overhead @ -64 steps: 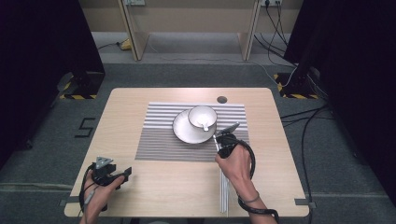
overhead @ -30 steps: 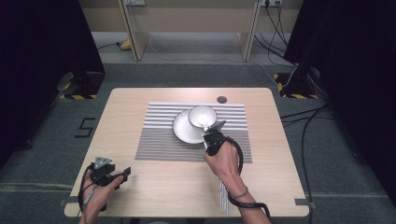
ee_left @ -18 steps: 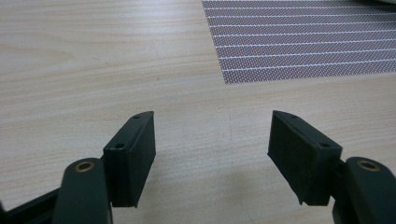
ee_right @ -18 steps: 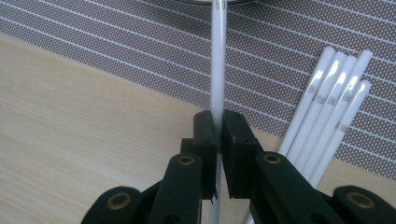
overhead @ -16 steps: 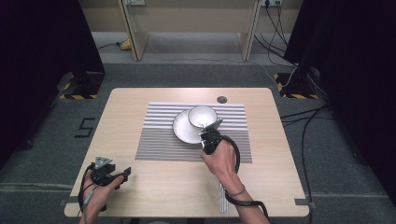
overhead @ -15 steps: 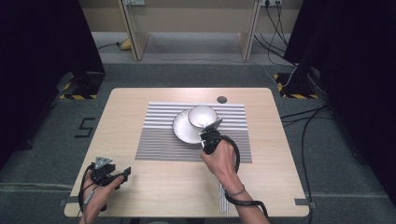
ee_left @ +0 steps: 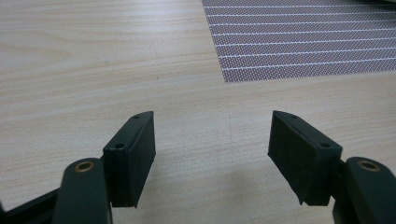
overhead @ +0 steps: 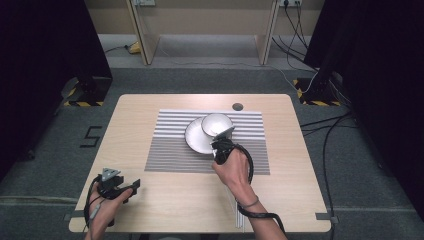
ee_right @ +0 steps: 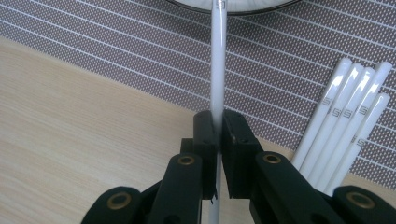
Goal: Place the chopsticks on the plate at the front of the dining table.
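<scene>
In the right gripper view my right gripper (ee_right: 218,126) is shut on a thin white chopstick (ee_right: 218,56) whose far end reaches the rim of a white plate (ee_right: 233,6). From above, that gripper (overhead: 220,148) hovers at the near right edge of the plate (overhead: 196,138), which lies on a striped grey mat (overhead: 170,150). A white bowl (overhead: 216,123) rests against the plate's far right side. My left gripper (overhead: 131,186) sits low at the table's front left, open, with bare wood between its jaws (ee_left: 212,154).
A bundle of several more white chopsticks (ee_right: 348,121) lies to the right of the held one, partly on the mat; from above they run toward the front edge (overhead: 239,216). A small dark round disc (overhead: 237,106) lies beyond the mat. Cables cross the floor at right.
The right gripper has shifted left and closer to the plate with the chopstick in its jaws, mostly before the last second. The left gripper has stayed put.
</scene>
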Motion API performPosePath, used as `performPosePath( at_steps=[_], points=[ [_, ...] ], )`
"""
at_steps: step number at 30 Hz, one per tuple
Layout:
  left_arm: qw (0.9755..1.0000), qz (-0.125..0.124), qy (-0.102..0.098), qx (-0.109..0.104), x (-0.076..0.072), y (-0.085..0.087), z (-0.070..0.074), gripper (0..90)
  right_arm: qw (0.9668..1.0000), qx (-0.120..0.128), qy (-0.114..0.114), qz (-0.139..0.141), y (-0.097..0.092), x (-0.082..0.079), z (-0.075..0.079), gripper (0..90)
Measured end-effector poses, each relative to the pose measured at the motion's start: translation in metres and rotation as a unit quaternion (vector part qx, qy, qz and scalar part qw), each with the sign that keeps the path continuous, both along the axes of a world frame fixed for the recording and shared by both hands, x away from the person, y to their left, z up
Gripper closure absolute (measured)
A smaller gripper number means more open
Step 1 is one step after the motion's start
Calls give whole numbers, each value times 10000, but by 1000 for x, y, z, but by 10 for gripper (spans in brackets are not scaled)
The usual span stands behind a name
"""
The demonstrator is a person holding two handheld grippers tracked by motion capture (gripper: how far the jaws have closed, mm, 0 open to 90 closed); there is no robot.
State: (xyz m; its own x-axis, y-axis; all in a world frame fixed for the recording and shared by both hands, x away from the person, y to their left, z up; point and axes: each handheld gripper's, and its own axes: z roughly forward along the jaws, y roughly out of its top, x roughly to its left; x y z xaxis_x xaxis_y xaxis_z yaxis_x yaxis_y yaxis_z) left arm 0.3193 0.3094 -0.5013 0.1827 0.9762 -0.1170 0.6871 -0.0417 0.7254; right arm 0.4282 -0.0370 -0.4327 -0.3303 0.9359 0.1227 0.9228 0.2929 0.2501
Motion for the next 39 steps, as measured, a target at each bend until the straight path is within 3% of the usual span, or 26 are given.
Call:
performPosePath(
  at_steps=[39],
  points=[
    [10000,9,21,12,0,1,-2,312,9999,69,-116,33,18,15,1,853]
  ],
)
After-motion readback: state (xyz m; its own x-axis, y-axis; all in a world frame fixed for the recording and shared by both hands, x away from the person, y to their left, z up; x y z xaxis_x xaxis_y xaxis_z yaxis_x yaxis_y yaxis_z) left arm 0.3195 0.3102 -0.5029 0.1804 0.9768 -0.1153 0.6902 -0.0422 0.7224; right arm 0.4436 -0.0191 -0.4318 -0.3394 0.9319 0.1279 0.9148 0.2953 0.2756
